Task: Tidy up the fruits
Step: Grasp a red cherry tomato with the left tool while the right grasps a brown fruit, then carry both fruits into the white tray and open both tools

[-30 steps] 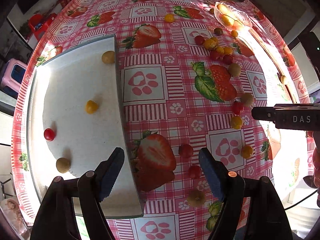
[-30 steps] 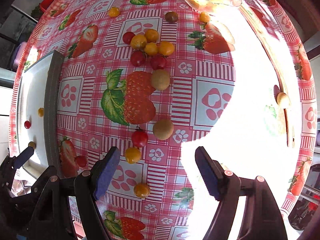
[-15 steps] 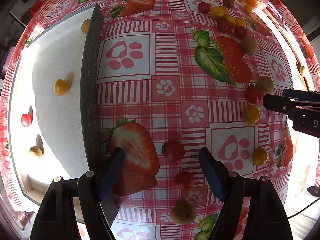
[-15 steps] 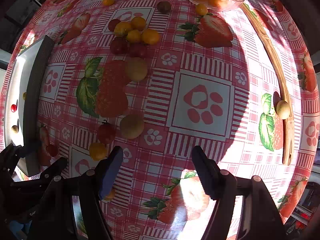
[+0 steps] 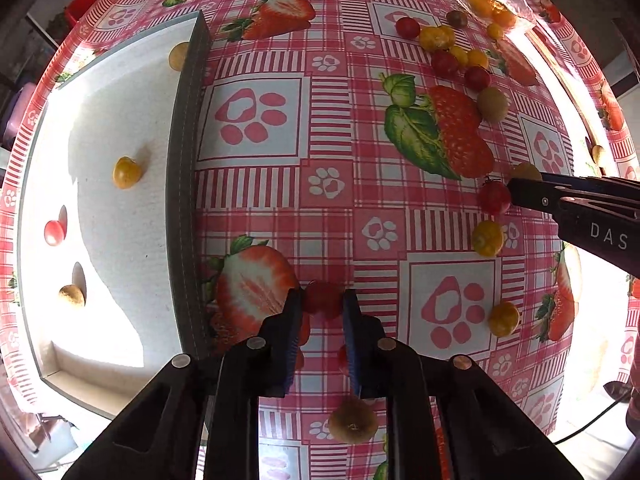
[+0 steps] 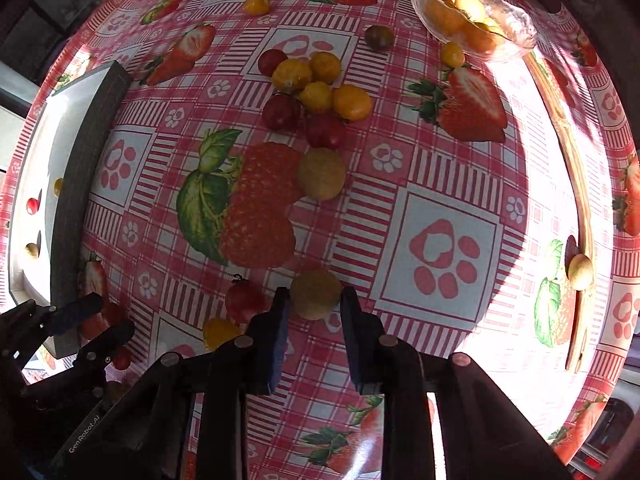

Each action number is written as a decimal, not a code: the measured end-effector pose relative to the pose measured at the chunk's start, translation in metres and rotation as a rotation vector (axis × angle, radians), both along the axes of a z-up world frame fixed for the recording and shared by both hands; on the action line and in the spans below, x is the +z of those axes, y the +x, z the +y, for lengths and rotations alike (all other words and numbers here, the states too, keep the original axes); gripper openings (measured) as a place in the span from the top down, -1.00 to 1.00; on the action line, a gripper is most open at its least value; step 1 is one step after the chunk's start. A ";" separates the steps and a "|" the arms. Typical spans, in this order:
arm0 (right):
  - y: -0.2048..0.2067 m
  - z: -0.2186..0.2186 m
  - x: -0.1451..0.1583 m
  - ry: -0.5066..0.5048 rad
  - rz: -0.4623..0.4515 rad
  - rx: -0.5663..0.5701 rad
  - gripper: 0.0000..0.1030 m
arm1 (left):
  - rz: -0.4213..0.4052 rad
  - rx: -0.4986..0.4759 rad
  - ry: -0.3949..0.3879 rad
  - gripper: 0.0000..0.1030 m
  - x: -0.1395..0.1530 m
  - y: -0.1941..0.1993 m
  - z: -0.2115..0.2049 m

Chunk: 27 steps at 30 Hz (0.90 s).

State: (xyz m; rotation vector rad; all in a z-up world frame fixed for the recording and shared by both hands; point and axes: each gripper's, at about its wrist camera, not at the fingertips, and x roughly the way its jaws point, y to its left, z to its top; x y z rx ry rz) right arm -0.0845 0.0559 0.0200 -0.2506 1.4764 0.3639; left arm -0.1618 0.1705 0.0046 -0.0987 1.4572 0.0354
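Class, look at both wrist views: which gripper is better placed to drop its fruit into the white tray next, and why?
Left. The left gripper is shut on a small red cherry tomato right beside the white rectangular tray. The right gripper grips a tan round fruit farther away.

The table (image 6: 448,184) wore a pink checked cloth (printed with strawberries and paws). On it lay scattered tomatoes (image 6: 316,92), brownish fruits (image 6: 321,179), a white tray (image 5: 120,128), a glass bowl (image 6: 516,28) and a wooden stick (image 6: 576,184).
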 end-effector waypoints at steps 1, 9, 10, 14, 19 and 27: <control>-0.001 0.006 0.000 -0.001 -0.002 -0.007 0.45 | -0.004 0.004 -0.021 0.58 0.001 0.000 0.003; -0.009 -0.020 0.020 0.038 -0.006 -0.047 0.45 | -0.022 0.040 -0.128 0.58 0.014 -0.013 0.031; -0.010 -0.021 0.023 0.043 -0.005 -0.050 0.45 | -0.028 0.039 -0.134 0.58 0.017 -0.014 0.033; -0.011 -0.026 0.034 0.061 -0.005 -0.055 0.45 | -0.051 0.038 -0.150 0.58 0.031 -0.020 0.041; -0.017 -0.023 0.045 0.084 -0.005 -0.052 0.45 | -0.081 0.042 -0.162 0.58 0.050 -0.030 0.054; -0.019 0.001 0.058 0.105 -0.013 -0.015 0.45 | -0.118 0.092 -0.165 0.58 0.062 -0.027 0.069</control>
